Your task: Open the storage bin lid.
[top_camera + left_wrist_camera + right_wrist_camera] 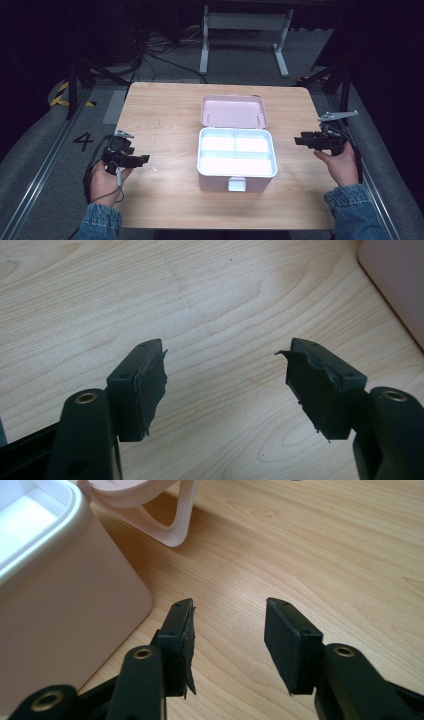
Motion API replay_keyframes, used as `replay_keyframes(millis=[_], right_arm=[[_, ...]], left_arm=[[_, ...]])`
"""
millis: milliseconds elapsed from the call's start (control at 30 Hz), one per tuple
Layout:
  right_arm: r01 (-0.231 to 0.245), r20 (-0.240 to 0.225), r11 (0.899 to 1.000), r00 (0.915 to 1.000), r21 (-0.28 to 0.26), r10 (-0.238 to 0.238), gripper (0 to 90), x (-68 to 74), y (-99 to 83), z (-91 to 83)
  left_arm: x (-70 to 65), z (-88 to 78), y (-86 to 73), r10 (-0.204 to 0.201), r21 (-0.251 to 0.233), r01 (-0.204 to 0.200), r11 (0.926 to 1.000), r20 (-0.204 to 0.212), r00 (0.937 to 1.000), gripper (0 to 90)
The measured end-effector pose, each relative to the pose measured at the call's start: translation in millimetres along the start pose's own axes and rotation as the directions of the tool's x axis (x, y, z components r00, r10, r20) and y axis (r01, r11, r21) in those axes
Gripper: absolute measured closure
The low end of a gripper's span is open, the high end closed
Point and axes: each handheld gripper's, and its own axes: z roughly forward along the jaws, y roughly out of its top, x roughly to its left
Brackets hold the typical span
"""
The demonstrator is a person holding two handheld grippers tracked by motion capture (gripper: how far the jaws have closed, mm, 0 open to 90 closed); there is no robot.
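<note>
A pale pink box stands in the middle of the wooden table, its lid folded back and its white tray split into three compartments. My left gripper hovers low over the table's left part, a hand's width from the box, open with bare wood between its pads. A corner of the box shows at the upper right of the left gripper view. My right gripper sits just right of the box, open and empty. In the right gripper view the box wall and lid handle lie to the left.
The table's edges run close beside both hands. Beyond the far edge stand a white table frame, cables on the grey floor, and dark stands. A floor mark reading 4 lies left of the table.
</note>
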Motion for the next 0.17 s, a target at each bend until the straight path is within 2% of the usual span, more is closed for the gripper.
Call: replay_keyframes(millis=[67,167], right_arm=[[-0.002,-0.002,1.000,1.0000,-0.002,0.002,52.5,-0.3,-0.6,0.9],[-0.001,0.007,1.000,1.0000,-0.009,0.001,45.1,0.9,0.0,1.4]], left_arm=[[-1.7,0.3,-0.1,0.010,0.000,-0.010,1.0000,-0.023,0.9997,30.3],[-2.5,-0.5,-0.8,0.001,-0.007,-0.001,1.0000,-0.021,0.9998,27.4]])
